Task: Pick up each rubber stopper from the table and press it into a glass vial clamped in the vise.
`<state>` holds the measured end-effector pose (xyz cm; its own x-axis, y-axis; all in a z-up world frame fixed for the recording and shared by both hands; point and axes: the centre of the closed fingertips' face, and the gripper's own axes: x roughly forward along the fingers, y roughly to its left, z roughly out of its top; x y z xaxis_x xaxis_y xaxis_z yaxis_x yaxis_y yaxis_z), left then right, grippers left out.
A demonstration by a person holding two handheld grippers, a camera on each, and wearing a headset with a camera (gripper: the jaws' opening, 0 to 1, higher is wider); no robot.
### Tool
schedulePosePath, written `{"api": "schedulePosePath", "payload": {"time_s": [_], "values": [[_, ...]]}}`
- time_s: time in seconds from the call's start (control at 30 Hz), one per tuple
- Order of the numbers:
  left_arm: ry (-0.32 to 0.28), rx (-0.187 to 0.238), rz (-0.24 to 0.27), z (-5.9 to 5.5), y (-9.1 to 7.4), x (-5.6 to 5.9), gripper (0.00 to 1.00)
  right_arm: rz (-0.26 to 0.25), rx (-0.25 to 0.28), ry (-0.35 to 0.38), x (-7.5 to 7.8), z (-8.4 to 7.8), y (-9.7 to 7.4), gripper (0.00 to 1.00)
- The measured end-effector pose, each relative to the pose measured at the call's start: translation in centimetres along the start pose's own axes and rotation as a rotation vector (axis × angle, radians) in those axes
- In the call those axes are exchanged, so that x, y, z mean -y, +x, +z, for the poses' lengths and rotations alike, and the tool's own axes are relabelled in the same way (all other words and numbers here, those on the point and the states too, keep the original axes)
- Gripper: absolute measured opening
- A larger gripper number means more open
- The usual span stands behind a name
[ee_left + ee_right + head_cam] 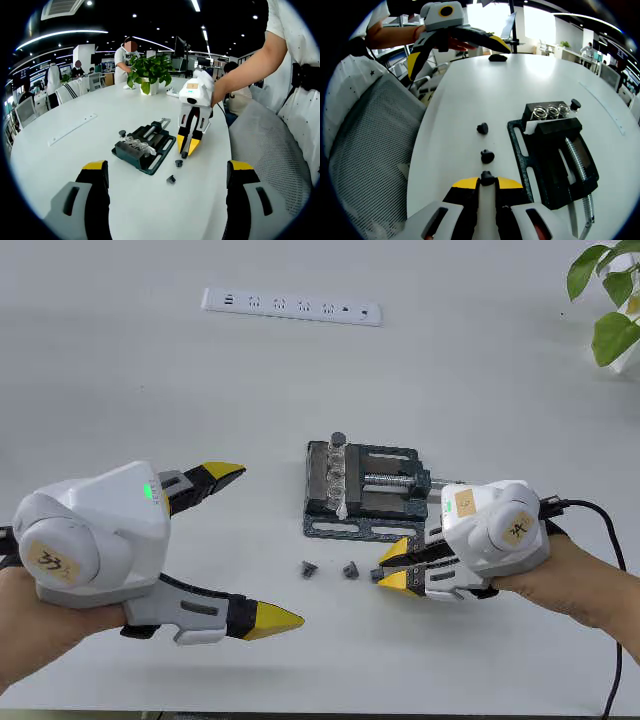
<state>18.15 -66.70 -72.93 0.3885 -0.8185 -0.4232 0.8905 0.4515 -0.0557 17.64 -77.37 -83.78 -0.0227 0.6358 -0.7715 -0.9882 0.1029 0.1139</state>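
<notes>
Step now: picking up. The right gripper [487, 183] has its yellow-tipped jaws pinched narrow on one small dark rubber stopper [487, 175]. It is low down, close to the round white table [150, 370].
Left gripper: the left gripper [270, 544] hangs over the table. Its jaws are spread wide with nothing in them, and it is well apart from the vise.
Other stoppers: two loose dark rubber stoppers [309, 567] lie on the table. They are near the front of the vise and just beside the right gripper's tips.
Vise: the dark metal vise [385, 502] sits on the table, just beside the right gripper. It clamps a row of clear glass vials [338, 478] that stand up straight.
End of the row: a dark round cap [338, 439] sits at the far end. I think one vial is plugged already, but I cannot be sure.
How far along: early, I think. The other vials look open.
Next move: lift the stopper and carry it over an open vial. Hold it straight and push down softly. If it tilts it may slip out, and a hard push could crack the glass.
</notes>
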Motion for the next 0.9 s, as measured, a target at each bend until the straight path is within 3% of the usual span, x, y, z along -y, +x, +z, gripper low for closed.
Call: {"api": "schedulePosePath", "payload": {"time_s": [0.2, 0.43, 0.67, 0.9], "values": [[0.000, 0.003, 0.001, 0.2, 0.0, 0.0, 0.98, 0.004, 0.006, 0.002, -0.3, 0.2, -0.2, 0.07], [0.008, 0.007, -0.002, 0.4, 0.1, 0.1, 0.98, -0.021, 0.048, 0.000, -0.3, 1.4, -1.7, 0.07], [0.034, 0.031, -0.006, 2.0, 0.3, 0.2, 0.94, -0.079, 0.151, -0.022, -0.4, 5.3, -5.0, 0.07], [0.042, 0.082, -0.003, 4.5, 0.4, 0.1, 0.85, -0.132, 0.246, -0.062, -0.9, 9.5, -8.1, 0.07]]}}
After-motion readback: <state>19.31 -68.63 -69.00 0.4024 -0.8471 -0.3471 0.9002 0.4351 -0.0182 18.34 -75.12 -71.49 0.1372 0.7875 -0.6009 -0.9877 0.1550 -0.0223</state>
